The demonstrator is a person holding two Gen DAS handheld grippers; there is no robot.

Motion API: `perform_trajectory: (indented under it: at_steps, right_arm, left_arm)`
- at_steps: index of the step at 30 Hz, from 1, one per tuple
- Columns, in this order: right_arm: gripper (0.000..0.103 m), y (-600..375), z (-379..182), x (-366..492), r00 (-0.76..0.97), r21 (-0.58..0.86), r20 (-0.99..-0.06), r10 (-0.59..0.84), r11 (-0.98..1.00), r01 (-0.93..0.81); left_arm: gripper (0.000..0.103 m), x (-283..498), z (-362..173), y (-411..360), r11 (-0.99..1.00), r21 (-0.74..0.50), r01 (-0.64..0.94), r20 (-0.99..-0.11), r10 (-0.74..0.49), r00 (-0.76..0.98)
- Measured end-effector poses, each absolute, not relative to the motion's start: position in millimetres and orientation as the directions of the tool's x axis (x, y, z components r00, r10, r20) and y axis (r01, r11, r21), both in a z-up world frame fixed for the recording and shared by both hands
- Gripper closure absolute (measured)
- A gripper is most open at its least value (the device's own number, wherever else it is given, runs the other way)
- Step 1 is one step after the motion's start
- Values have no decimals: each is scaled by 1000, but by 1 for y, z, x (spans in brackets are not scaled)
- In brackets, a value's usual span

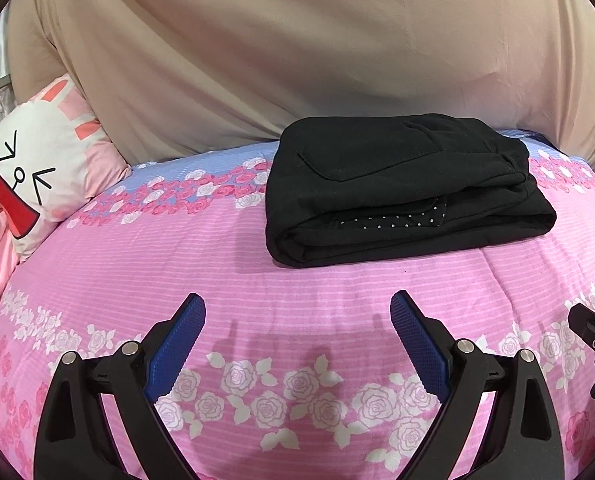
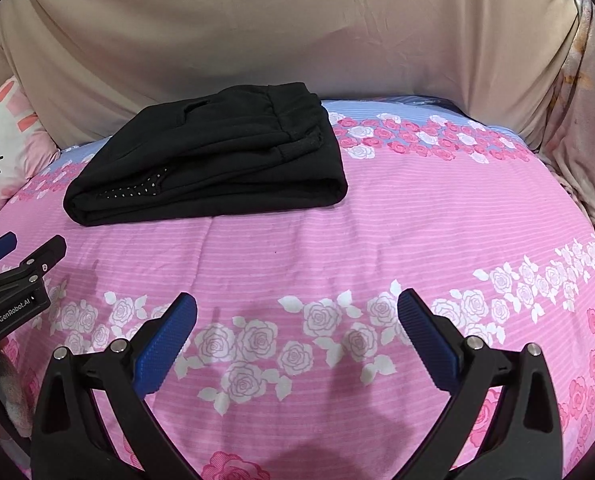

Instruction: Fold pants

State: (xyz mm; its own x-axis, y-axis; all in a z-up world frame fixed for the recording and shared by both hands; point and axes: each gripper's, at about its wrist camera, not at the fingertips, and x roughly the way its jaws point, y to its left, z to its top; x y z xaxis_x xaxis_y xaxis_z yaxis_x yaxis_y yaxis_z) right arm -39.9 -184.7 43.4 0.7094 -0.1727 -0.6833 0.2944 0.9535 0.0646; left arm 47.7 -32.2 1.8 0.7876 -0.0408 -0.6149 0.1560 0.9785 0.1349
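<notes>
Black pants (image 1: 401, 192) lie folded into a compact stack on the pink flowered bedspread (image 1: 177, 264), a dotted lining showing between the layers. In the right wrist view the same pants (image 2: 213, 160) sit at the upper left. My left gripper (image 1: 297, 320) hovers over the bedspread in front of the stack, open, with nothing between its blue pads. My right gripper (image 2: 297, 312) is likewise open and empty, to the right of and nearer than the stack. The left gripper (image 2: 13, 256) shows at the right wrist view's left edge.
A white and pink cartoon pillow (image 1: 45, 172) leans at the far left. A beige cloth (image 1: 297, 52) covers the wall behind the bed. The bedspread (image 2: 437, 220) lies flat around the stack. Part of the right gripper (image 1: 593, 344) shows at the left view's right edge.
</notes>
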Motion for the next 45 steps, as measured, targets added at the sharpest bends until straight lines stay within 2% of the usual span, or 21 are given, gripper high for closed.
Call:
perform_trajectory:
  at_steps: [8, 24, 45]
  right_arm:
    - [5, -184, 44, -39, 711, 62, -681, -173, 955, 291]
    - [5, -182, 45, -39, 712, 57, -680, -175, 955, 289]
    - [5, -182, 44, -39, 712, 57, -679, -176, 955, 290]
  left_arm:
    - [11, 39, 6, -34, 977, 169, 131, -588, -7, 809]
    - [11, 41, 3, -34, 979, 139, 151, -625, -31, 780]
    - [11, 40, 2, -33, 982, 123, 143, -628, -35, 778]
